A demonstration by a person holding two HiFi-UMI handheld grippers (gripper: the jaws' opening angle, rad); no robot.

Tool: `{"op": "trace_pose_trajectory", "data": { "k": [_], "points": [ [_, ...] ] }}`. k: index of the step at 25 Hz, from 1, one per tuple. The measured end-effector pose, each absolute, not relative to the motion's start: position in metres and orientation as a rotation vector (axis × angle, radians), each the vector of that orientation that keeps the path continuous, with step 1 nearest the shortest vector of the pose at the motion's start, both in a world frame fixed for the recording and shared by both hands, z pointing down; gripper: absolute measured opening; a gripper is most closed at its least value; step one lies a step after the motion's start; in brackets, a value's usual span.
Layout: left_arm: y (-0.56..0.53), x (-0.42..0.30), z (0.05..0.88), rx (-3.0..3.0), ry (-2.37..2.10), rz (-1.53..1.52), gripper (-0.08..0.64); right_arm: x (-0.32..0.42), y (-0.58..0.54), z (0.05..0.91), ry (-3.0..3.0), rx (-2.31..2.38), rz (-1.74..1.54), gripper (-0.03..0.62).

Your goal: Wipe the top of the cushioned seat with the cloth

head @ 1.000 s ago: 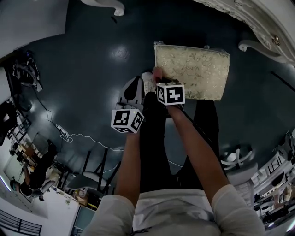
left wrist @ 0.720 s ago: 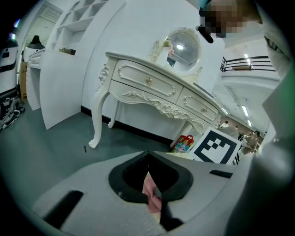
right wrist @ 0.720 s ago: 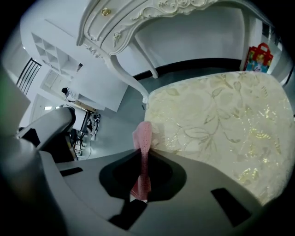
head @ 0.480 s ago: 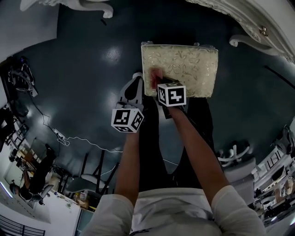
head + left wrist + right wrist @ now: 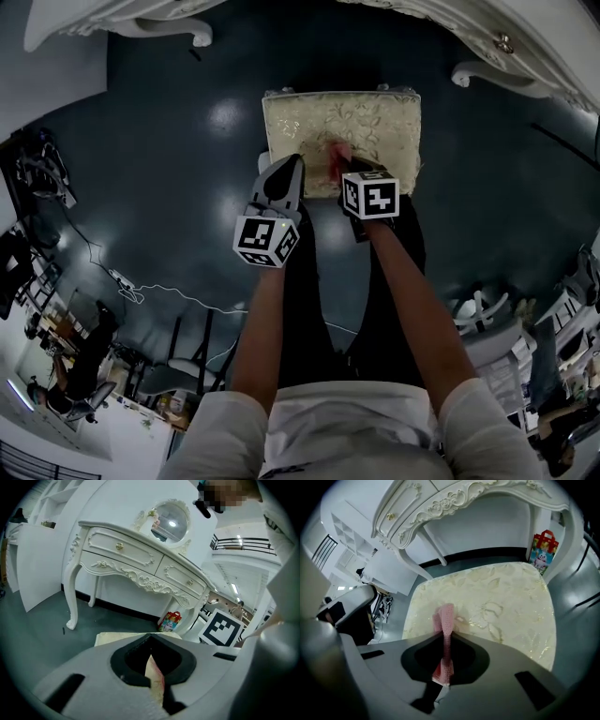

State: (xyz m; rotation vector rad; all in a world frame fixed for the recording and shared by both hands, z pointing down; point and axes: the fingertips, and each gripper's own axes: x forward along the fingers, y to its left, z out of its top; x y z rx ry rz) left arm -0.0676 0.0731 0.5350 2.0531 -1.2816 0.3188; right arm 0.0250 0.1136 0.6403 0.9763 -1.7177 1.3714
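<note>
The cushioned seat point(image 5: 375, 122) has a cream, gold-patterned top and fills the right gripper view point(image 5: 497, 606). My right gripper point(image 5: 349, 169) is shut on the pink cloth point(image 5: 337, 154), which is pressed on the seat's near middle. The cloth point(image 5: 445, 620) stands as a narrow fold between the jaws point(image 5: 445, 639). My left gripper point(image 5: 291, 167) hovers at the seat's near left edge. Its jaws point(image 5: 152, 651) are shut on a thin cream-and-pink strip of cloth point(image 5: 155, 681). The seat's edge point(image 5: 117, 638) shows just beyond them.
An ornate white dressing table point(image 5: 140, 564) with an oval mirror point(image 5: 171, 520) stands just behind the seat. A red gift bag point(image 5: 543, 548) sits on the dark floor by a table leg. The person's legs point(image 5: 309, 281) stand against the seat's near side. Cables point(image 5: 150, 277) trail at left.
The right gripper has dragged the pink cloth from the seat's near left corner rightwards to its near middle. The left gripper stayed by the left edge.
</note>
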Motion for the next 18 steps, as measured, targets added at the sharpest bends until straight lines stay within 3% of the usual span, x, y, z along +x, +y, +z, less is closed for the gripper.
{"op": "trace_pose_trajectory", "data": {
  "k": [18],
  "points": [
    [0.066,0.023,0.541,2.126,-1.146,0.330,0.014,0.190,0.115,0.641,-1.543,1.253,1.346,0.025]
  ]
}}
